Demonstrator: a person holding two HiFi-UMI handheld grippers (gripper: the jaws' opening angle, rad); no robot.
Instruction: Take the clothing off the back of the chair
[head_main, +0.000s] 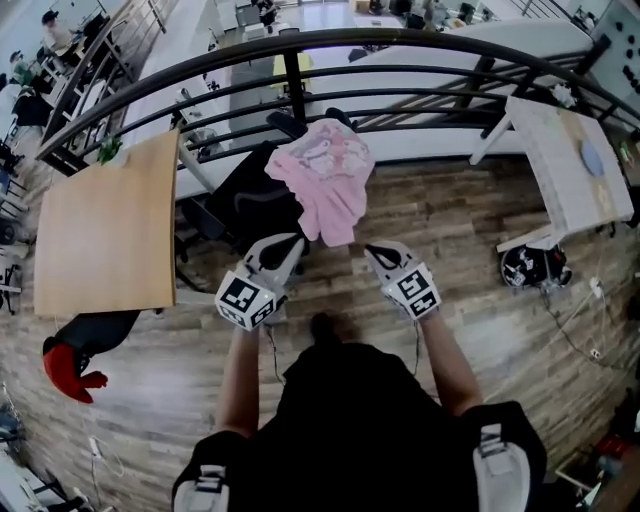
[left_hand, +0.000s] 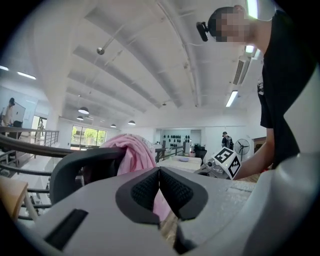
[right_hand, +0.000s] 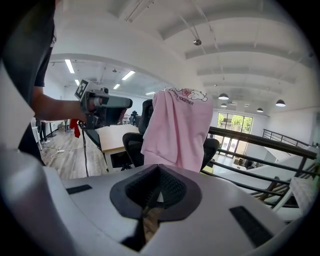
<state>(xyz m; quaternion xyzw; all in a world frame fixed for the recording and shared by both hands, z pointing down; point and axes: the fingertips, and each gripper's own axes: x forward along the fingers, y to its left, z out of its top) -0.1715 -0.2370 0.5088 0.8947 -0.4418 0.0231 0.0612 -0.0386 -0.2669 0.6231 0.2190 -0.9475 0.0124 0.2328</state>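
Observation:
A pink shirt (head_main: 325, 178) hangs over the back of a black office chair (head_main: 248, 197) in front of the railing. My left gripper (head_main: 292, 240) is shut and empty, close to the shirt's lower left edge. My right gripper (head_main: 368, 250) is shut and empty too, just right of the shirt's hanging hem. Through the left gripper view the pink shirt (left_hand: 131, 154) drapes over the chair's backrest (left_hand: 82, 164) beyond the closed jaws (left_hand: 159, 172). Seen in the right gripper view, the shirt (right_hand: 177, 130) hangs full length ahead of the closed jaws (right_hand: 159, 171), with the left gripper (right_hand: 102, 107) at the left.
A wooden table (head_main: 108, 228) stands left of the chair. A black metal railing (head_main: 300, 60) curves behind it, with a drop to a lower floor. A white table (head_main: 570, 165) stands at the right, a black bag (head_main: 533, 266) beside it. A red and black object (head_main: 75, 355) lies at lower left.

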